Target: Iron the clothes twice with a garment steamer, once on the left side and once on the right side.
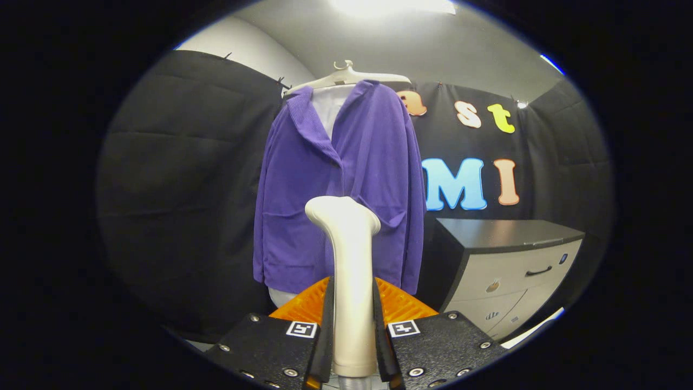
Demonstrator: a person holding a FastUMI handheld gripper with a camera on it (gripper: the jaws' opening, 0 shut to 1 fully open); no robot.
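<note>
A purple cardigan [346, 189] over a white shirt [330, 105] hangs on a white hanger [346, 78] ahead of me, against the black booth wall. My gripper [352, 325] is shut on the handle of a cream garment steamer [349, 254], which stands upright between the two fingers. The steamer's bent head [341, 212] sits in front of the cardigan's lower middle, some way short of the cloth. Whether the head touches the fabric cannot be told.
A low cabinet [514, 260] with a dark top and pale drawers stands to the right of the garment. Black padded cloth [189, 179] lines the wall behind and to the left.
</note>
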